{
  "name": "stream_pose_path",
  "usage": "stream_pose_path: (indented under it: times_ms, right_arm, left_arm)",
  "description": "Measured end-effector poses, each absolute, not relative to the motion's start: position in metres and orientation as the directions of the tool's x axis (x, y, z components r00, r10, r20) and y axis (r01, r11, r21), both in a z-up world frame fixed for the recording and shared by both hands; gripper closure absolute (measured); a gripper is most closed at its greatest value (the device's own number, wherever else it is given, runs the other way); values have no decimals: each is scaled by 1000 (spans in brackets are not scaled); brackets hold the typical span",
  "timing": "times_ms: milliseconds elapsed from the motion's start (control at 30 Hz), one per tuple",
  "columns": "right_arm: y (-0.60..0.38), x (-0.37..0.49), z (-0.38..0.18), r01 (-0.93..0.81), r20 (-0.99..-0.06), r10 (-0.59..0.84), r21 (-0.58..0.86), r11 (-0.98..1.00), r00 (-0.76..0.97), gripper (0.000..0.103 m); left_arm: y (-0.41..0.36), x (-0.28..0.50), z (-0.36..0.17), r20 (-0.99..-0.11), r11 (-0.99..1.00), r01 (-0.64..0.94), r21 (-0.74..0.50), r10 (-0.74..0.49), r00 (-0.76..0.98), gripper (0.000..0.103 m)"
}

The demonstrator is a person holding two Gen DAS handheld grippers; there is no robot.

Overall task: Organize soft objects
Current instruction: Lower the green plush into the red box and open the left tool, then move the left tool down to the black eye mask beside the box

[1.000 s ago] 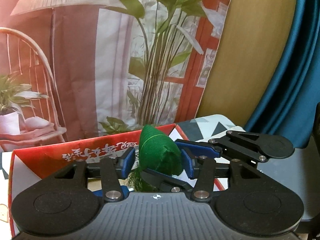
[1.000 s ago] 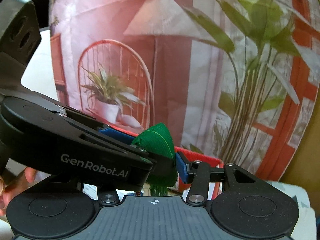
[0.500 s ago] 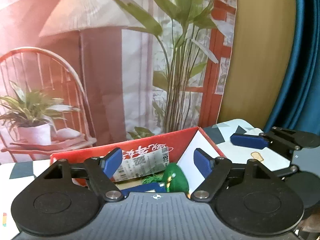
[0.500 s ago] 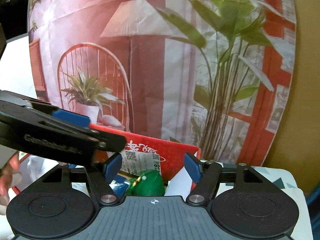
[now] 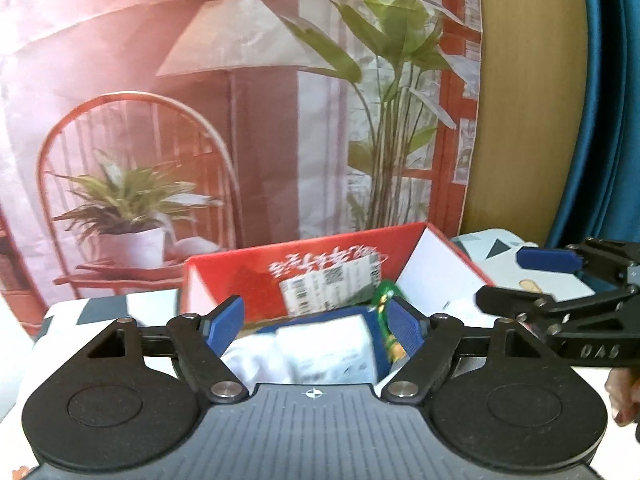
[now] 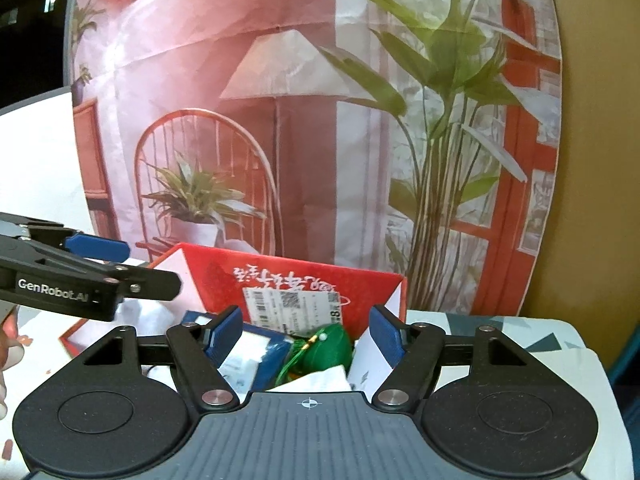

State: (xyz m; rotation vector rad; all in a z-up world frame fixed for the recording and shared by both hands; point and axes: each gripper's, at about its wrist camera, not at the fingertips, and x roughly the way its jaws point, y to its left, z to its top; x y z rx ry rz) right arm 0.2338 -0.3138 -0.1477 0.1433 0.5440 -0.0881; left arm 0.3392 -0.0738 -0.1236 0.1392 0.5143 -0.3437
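Observation:
A green soft cone-shaped object with a tassel lies inside the red cardboard box, beside blue-and-white packets. In the left wrist view only a sliver of the green object shows by my right finger, above the packets in the box. My left gripper is open and empty above the box's near side. My right gripper is open and empty over the box. Each gripper shows at the edge of the other's view.
A printed backdrop with a chair, lamp and plants stands just behind the box. The table has a white cloth with grey triangles. A blue curtain hangs at the right. A hand shows at the right edge.
Both grippers held the green object above the box a second ago. They opened, it dropped into the box, and both grippers have drawn back and apart.

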Motion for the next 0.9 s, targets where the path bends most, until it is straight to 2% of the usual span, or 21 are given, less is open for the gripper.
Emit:
stream_pose_path:
  times_ms: [600, 767, 900]
  right_arm:
    - [-265, 152, -171, 88, -481, -11, 136, 987, 877, 36]
    - [-251, 140, -187, 68, -510, 5, 124, 990, 860, 36]
    - [-243, 137, -209, 75, -569, 26, 153, 985, 822, 37]
  left_arm:
    - [5, 249, -174, -562, 974, 226, -15, -195, 803, 23]
    - [9, 239, -192, -598, 973, 226, -44, -207, 774, 23]
    - [10, 245, -209, -635, 973, 218, -80, -218, 741, 23]
